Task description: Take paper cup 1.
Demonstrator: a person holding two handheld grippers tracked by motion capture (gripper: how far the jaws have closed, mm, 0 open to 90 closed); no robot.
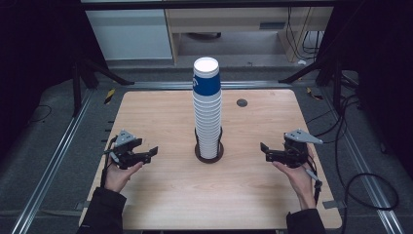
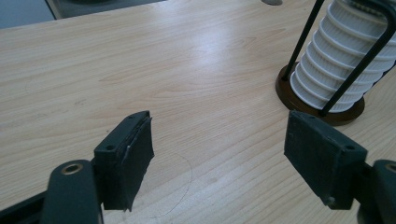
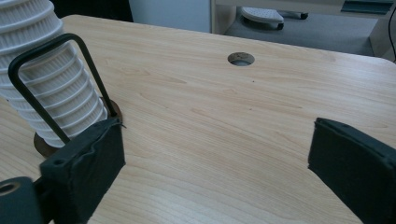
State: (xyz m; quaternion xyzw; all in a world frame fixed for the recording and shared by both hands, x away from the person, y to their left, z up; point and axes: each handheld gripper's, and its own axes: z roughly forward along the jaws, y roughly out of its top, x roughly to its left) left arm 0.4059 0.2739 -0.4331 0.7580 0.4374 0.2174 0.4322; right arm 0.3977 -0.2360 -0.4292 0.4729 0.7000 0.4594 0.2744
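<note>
- The cup stack (image 1: pixel 207 109) stands upright at the middle of the table (image 1: pixel 160 195), seated in a holder (image 1: pixel 209 151) with a round dark base and thin black wire loops rising around the lowest cups.
- The top cup (image 1: pixel 206 78) is blue with a white inside; the cups under it are white and ribbed.
- The left gripper (image 1: pixel 146 155) sits at about 8 o'clock from the stack, well apart from it, held in the left hand (image 1: pixel 119 173) just above the wood, pointing toward the holder.
- Its jaws stand wide apart with nothing between them; in the left gripper view bare tabletop lies between the two pads (image 2: pixel 126 158), and the stack (image 2: pixel 341 56) with its holder (image 2: pixel 317 109) is at 1 o'clock beyond the far pad.
- The right gripper (image 1: pixel 267 152) sits at about 4 o'clock from the stack, also well apart, held in the right hand (image 1: pixel 297 175), pointing back toward the holder.
- Its jaws are likewise wide apart and hold nothing; in the right gripper view the stack (image 3: pixel 46 84) and a wire loop (image 3: pixel 56 79) rise at 10 o'clock, behind the near pad (image 3: pixel 88 168).
- A round hole (image 1: pixel 242 103) in the table lies at 2 o'clock from the stack, near the far edge.
- Neither gripper touches the cups or the holder.
</note>
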